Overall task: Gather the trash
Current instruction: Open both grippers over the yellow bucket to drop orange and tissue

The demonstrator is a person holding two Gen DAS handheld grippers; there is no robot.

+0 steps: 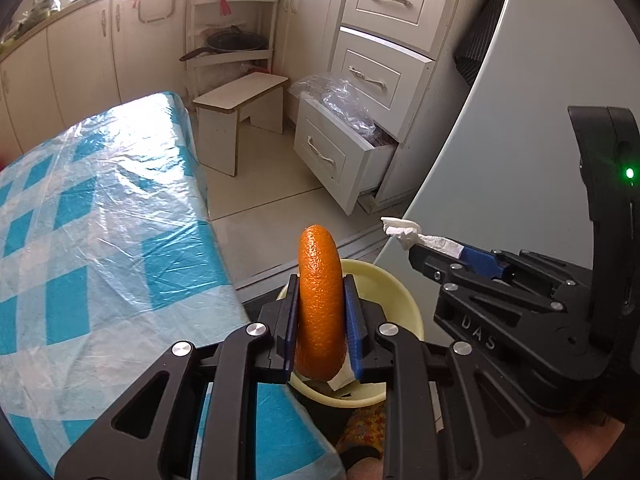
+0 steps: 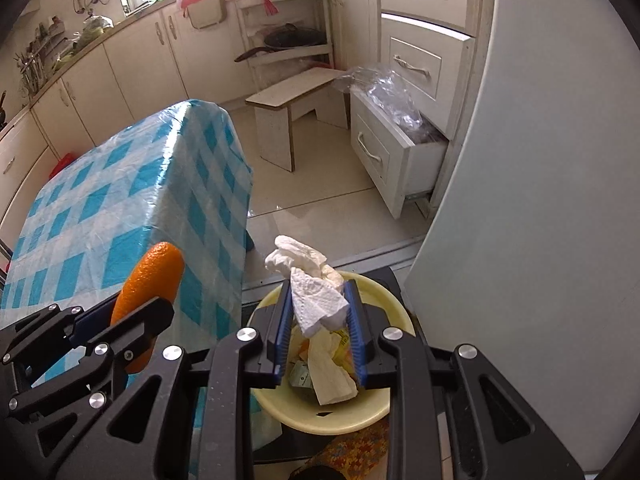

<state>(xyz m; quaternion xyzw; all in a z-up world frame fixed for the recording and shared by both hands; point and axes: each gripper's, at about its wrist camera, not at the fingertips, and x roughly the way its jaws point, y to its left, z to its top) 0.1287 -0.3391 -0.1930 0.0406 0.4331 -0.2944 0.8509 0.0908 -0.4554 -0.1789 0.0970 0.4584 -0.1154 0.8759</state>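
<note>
Both claws loaded over the pale yellow plastic bowl point(image 2: 280, 408).
My left claw point(image 1: 320, 316) clamps the curved orange peel point(image 1: 320, 304) upright between its pads, tip pointing forward; my right claw point(image 2: 318, 312) pinches crumpled white tissue point(image 2: 316, 296).

Yellow bin point(image 2: 320, 412) rim partly behind gripper, its trash partly covered, table point(image 1: 100, 220) cropped

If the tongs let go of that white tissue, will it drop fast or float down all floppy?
Probably floppy and slow. The tissue sags in crumpled folds between the right tongs, so it looks soft and very light. It hangs over the yellow bowl, where other paper already lies limp, so it would likely settle there without bouncing or rolling.
</note>
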